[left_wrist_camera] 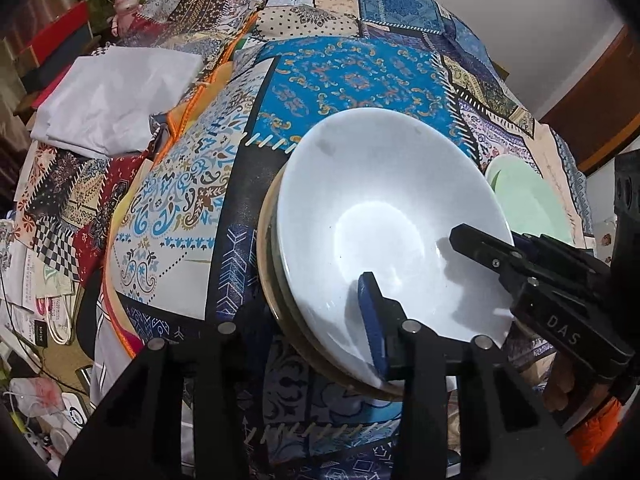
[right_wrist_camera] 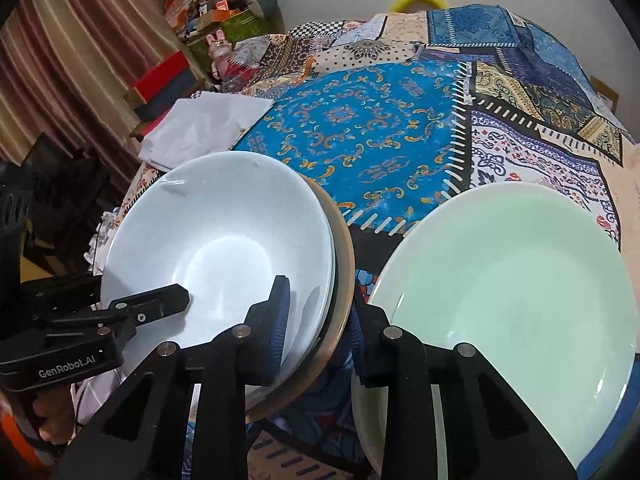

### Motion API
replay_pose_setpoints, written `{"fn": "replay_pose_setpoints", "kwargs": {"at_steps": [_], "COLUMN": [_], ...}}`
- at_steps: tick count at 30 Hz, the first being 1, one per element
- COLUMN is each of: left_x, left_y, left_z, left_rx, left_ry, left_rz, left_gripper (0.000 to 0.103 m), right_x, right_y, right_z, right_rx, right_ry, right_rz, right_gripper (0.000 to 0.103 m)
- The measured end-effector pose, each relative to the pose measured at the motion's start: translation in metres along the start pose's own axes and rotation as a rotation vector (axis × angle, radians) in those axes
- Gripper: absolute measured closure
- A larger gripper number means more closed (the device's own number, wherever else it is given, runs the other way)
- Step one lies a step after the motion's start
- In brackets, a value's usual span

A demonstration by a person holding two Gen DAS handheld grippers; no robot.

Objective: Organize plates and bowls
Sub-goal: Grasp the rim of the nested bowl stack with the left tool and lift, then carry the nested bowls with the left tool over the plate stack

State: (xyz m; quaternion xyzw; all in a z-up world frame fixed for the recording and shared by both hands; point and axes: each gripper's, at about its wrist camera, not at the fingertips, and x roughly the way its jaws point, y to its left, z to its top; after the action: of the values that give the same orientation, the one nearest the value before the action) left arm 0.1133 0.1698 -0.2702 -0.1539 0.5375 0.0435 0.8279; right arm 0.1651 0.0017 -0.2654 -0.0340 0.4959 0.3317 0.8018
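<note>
The patchwork-covered worktop fills most of the room before me, with a crumpled white cloth lying toward ten o'clock. Next in size, the green plate sits alone at about four o'clock, well apart from any stack and, as I judge it, yet to be sorted. Just beside it at eight o'clock is the stack: a white bowl nested on other dishes with a tan rim lowest, so some gathering looks done. The right hand-held gripper has its fingers spread astride the stack's edge, one inside the bowl, one outside. The left hand-held gripper reaches in from the opposite side; whether it pinches the rim I cannot tell.
</note>
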Motion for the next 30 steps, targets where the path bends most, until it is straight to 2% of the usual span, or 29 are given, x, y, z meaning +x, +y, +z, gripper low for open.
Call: {"fn": "replay_pose_setpoints", "kwargs": {"at_steps": [18, 30], "left_x": [-0.036, -0.044], "left_y": [-0.045, -0.078], "left_z": [0.018, 0.023], "left_rx": [0.064, 0.117], "left_ry": [-0.086, -0.099], "left_rz": [-0.048, -0.076], "left_gripper": [0.064, 0.064], "right_x": [-0.058, -0.085], "right_y": [-0.017, -0.040], "right_z": [0.008, 0.002], "right_rx": [0.036, 0.073], "right_ry": [-0.139, -0.187], "right_rz": [-0.039, -0.064], "right_gripper": [0.078, 0.078]}}
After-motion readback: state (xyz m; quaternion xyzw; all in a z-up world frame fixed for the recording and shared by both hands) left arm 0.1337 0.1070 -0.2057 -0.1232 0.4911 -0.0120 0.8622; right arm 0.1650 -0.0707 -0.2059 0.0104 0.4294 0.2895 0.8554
